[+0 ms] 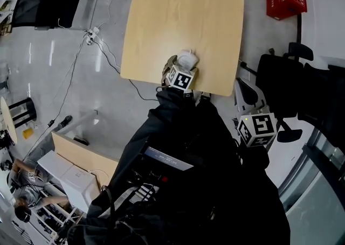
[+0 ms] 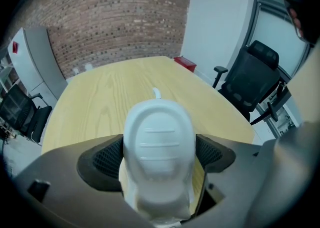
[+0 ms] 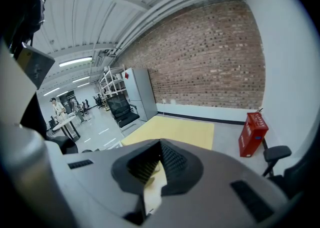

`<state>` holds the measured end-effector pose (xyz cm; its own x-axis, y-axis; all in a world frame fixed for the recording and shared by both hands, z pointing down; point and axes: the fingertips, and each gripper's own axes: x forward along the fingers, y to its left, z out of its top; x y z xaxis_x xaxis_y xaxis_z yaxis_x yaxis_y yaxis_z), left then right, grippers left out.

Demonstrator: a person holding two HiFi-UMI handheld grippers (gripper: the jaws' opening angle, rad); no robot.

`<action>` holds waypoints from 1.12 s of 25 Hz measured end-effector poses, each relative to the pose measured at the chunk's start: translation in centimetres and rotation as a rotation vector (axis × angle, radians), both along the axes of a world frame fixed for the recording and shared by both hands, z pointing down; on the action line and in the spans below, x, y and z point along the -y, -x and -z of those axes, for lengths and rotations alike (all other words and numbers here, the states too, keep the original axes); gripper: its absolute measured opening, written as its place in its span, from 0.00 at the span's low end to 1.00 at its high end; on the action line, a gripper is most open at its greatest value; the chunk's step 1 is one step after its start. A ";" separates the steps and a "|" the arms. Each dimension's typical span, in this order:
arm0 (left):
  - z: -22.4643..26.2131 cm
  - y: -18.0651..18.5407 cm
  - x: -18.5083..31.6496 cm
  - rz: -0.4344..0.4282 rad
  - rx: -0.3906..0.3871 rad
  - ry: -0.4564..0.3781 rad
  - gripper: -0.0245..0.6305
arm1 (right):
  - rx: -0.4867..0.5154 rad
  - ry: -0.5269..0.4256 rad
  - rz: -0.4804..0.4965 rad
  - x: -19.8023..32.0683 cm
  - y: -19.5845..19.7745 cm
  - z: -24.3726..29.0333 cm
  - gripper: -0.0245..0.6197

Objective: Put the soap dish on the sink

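Left gripper (image 2: 159, 153): jaws clamped on both sides of the white soap dish (image 2: 159, 134).
Soap dish: between the left fingers, over the wooden table (image 2: 95, 96).
Right gripper (image 3: 158, 170): jaws together, nothing between them.

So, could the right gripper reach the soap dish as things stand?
Probably not yet: the right gripper sits off the table with jaws together, and the left gripper is clamped on both sides of the soap dish.

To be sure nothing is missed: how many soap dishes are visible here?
1. The soap dish sits clamped between the left gripper's jaws, above the wooden table. Others may be hidden.
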<state>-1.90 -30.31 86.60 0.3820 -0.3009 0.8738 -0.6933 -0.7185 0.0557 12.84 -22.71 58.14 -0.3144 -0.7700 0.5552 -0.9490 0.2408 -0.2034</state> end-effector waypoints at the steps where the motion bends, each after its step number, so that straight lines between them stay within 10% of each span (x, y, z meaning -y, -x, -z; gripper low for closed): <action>1: 0.6 -0.2 0.1 -0.001 -0.014 -0.017 0.71 | 0.001 0.000 0.000 -0.1 -0.1 -0.1 0.05; 12: 14.2 0.9 1.3 0.116 -0.246 -0.310 0.70 | 0.026 -0.094 0.036 0.7 0.9 2.0 0.05; 23: 33.5 2.1 1.5 0.188 -0.412 -0.714 0.04 | 0.050 -0.311 0.066 2.4 1.7 9.6 0.05; 28: 39.5 2.4 1.3 0.191 -0.476 -0.810 0.04 | 0.037 -0.418 0.047 3.5 0.6 14.1 0.05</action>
<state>-4.25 -31.61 47.14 0.5248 -0.8398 0.1391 -0.8359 -0.5393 -0.1024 12.25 -26.18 44.03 -0.3684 -0.9109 0.1860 -0.9289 0.3526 -0.1131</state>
